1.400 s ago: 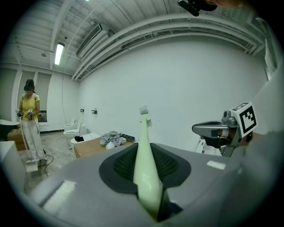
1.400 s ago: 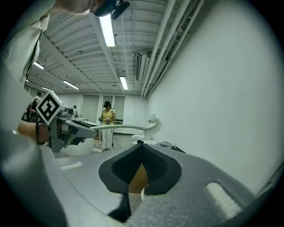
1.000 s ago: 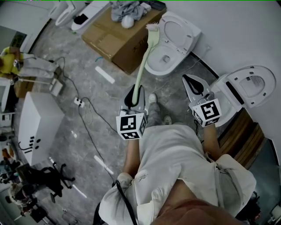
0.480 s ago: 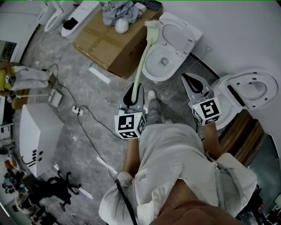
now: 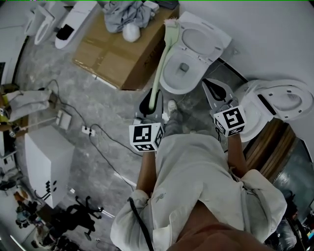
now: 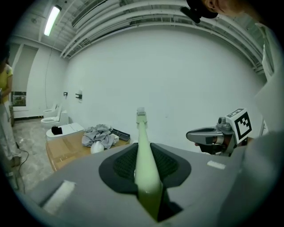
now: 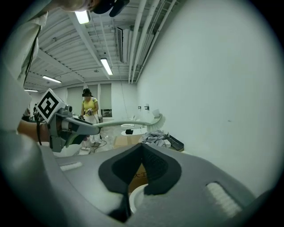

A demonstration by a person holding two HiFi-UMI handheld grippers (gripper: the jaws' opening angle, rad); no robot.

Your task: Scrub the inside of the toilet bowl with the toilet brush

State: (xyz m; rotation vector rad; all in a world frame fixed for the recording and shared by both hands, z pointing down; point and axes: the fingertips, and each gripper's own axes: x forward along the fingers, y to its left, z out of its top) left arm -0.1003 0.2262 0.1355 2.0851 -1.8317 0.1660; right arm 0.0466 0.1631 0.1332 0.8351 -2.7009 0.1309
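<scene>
My left gripper [image 5: 150, 102] is shut on the handle of a pale green toilet brush [image 5: 160, 68]. The brush slants up and forward, and its bristle head [image 5: 170, 24] hangs by the left edge of a white toilet [image 5: 189, 73] whose lid stands open. In the left gripper view the handle [image 6: 144, 155] runs out between the pads to the head [image 6: 140, 113]. My right gripper [image 5: 215, 92] is shut and holds nothing, off the toilet's near right. In the right gripper view its jaws [image 7: 142, 148] meet over the bowl rim [image 7: 136, 195], and the brush [image 7: 133, 124] crosses behind.
A cardboard box [image 5: 115, 56] with crumpled clothes [image 5: 125, 12] stands left of the toilet. A second white toilet [image 5: 279, 103] is at the right beside a wooden pallet [image 5: 270, 147]. Cables [image 5: 93, 132] trail over the grey floor, and a white cabinet [image 5: 46, 164] stands at the left. A person in yellow [image 7: 90, 111] stands far off.
The view has shifted: the box and floor clutter slid to the left and the toilet sits a little nearer. Both grippers keep their grip and stance, with the brush still raised.
</scene>
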